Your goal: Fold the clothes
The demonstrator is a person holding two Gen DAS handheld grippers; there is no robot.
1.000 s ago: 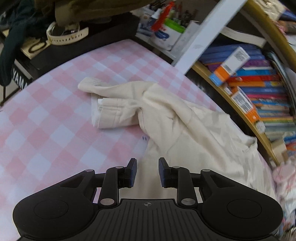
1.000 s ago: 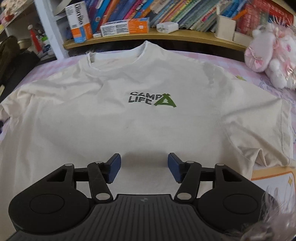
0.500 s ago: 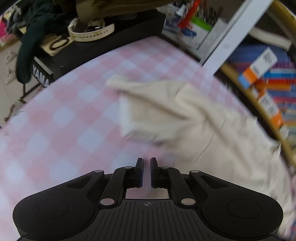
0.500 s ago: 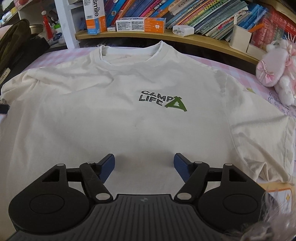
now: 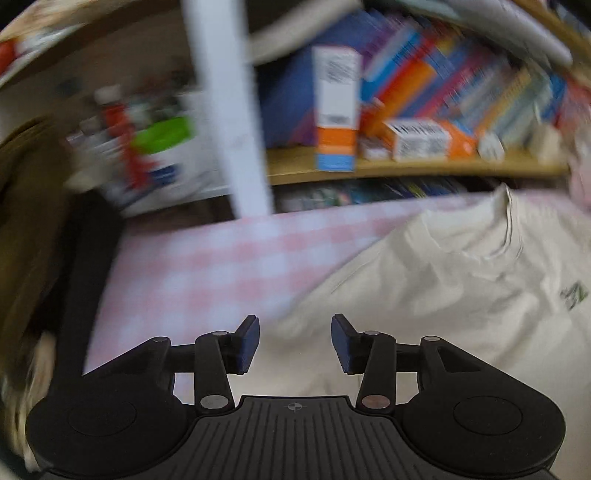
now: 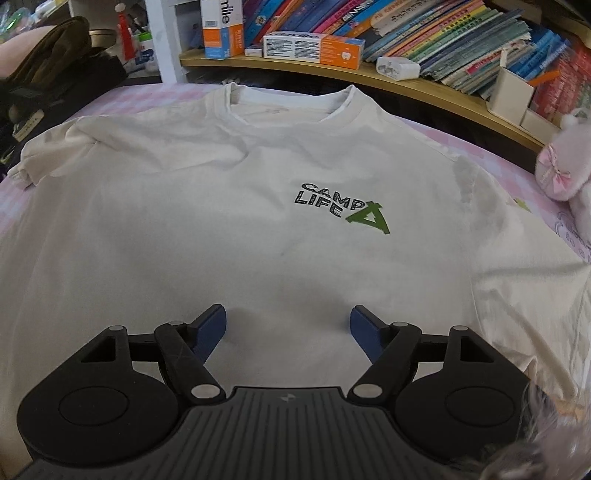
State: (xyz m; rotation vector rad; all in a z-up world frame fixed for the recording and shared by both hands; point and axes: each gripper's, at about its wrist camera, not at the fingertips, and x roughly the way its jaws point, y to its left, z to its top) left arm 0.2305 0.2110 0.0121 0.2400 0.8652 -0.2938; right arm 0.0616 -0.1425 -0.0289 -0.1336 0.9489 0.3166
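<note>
Left tongs [image 5: 294,341] swung from sleeve toward collar, opening, empty over T-shirt [image 5: 424,295].

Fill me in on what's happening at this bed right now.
A person holds a claw in each hand over a cream T-shirt lying face up on the pink checked sheet, not yet folded. The left claw is opening above the shirt's edge, nothing between its pads. The right claw is also opening, empty, over the shirt's lower part.

A curved wooden shelf [image 6: 424,86] holds slanted colourful books [image 6: 443,33], an orange-and-white toothpaste box [image 6: 314,46] and a white charger [image 6: 398,68], with a pink plush toy [image 6: 565,170] below it at the right.
</note>
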